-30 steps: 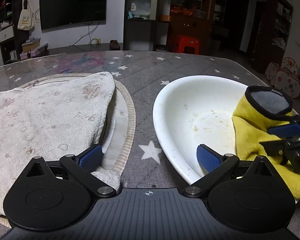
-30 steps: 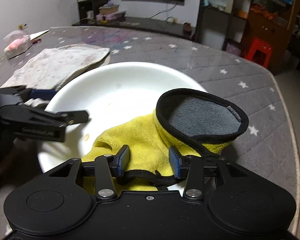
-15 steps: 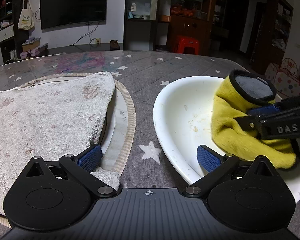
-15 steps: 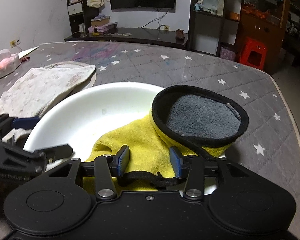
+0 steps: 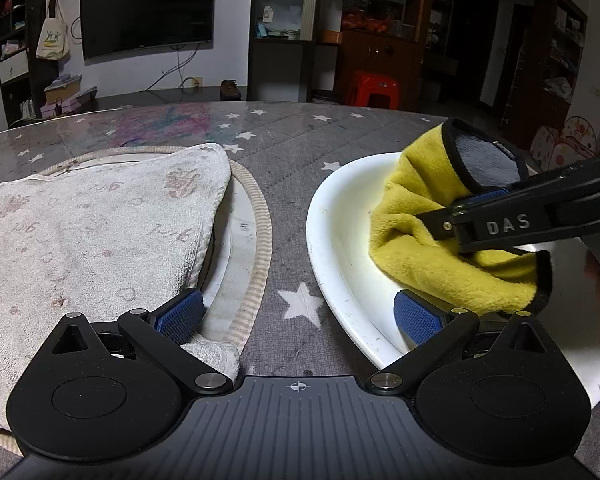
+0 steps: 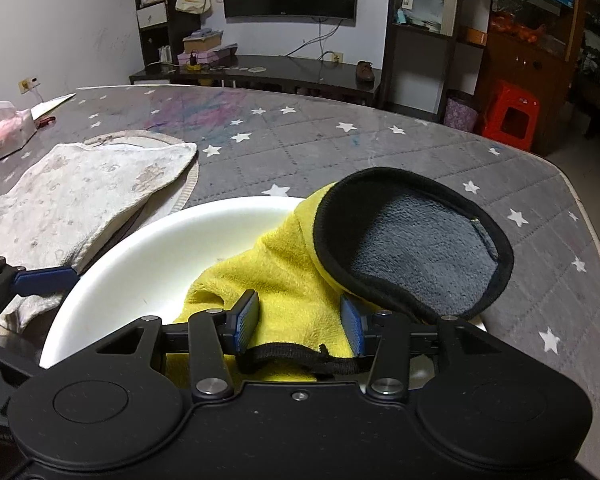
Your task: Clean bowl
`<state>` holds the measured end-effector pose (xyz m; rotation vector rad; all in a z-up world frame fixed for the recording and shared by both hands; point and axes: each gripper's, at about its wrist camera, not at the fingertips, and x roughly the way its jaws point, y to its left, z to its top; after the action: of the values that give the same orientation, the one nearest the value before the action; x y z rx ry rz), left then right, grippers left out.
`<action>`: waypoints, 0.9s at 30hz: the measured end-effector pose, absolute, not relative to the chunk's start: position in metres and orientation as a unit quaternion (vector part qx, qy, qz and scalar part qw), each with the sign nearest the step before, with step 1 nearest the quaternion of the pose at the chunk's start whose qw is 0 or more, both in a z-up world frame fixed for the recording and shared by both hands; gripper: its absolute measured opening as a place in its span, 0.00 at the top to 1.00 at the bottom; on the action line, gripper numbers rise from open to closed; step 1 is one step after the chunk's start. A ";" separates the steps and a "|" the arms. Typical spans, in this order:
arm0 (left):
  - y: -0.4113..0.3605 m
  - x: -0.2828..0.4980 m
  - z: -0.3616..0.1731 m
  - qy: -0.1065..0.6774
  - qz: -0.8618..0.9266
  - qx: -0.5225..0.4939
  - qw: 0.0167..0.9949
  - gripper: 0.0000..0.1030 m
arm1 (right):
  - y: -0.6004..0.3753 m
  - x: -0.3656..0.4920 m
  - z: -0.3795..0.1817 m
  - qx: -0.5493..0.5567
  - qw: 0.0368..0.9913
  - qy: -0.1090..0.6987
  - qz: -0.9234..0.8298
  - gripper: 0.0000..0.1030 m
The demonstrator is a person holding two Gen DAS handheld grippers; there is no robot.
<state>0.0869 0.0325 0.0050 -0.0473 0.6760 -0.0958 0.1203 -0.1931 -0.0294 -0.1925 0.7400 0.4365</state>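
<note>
A wide, shallow white plastic bowl [image 5: 340, 240] sits upright on a grey quilted surface [image 6: 340, 152] printed with white stars, opening facing up. It looks round, so no long axis can be told. Inside it lies a bunched yellow fleece cleaning mitt [image 6: 292, 280] with a grey inner side and black edging, its open cuff turned toward the far right.

The right claw [image 6: 300, 320] grips the yellow fabric between its blue pads, its jaws partly closed on the bunched cloth. The left claw [image 5: 298, 314] stands wide open and holds nothing: one blue pad sits over the bowl's near rim, the other over a stained off-white towel [image 5: 92, 240]. That towel lies on a round pale mat with a ribbed border [image 5: 260, 232], just left of the bowl.

Beyond the surface, a dark flat television [image 5: 146, 8] hangs on a white wall above a low black cabinet [image 6: 260, 72]. A red plastic stool [image 6: 508, 116] stands before dark wooden shelving.
</note>
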 end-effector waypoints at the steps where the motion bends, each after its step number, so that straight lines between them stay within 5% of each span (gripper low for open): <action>1: 0.033 0.087 0.005 0.331 -0.047 -0.023 0.942 0.00 | -0.191 0.121 -0.029 -0.095 0.904 0.358 0.213 0.53; 27: 0.035 0.087 0.005 0.332 -0.047 -0.025 0.942 0.00 | -0.202 0.092 -0.024 -0.136 0.877 0.369 0.276 0.53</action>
<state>0.0869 0.0346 0.0051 -0.0502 0.6762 -0.0953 0.0924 -0.2021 -0.0240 -0.2839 0.7698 0.5760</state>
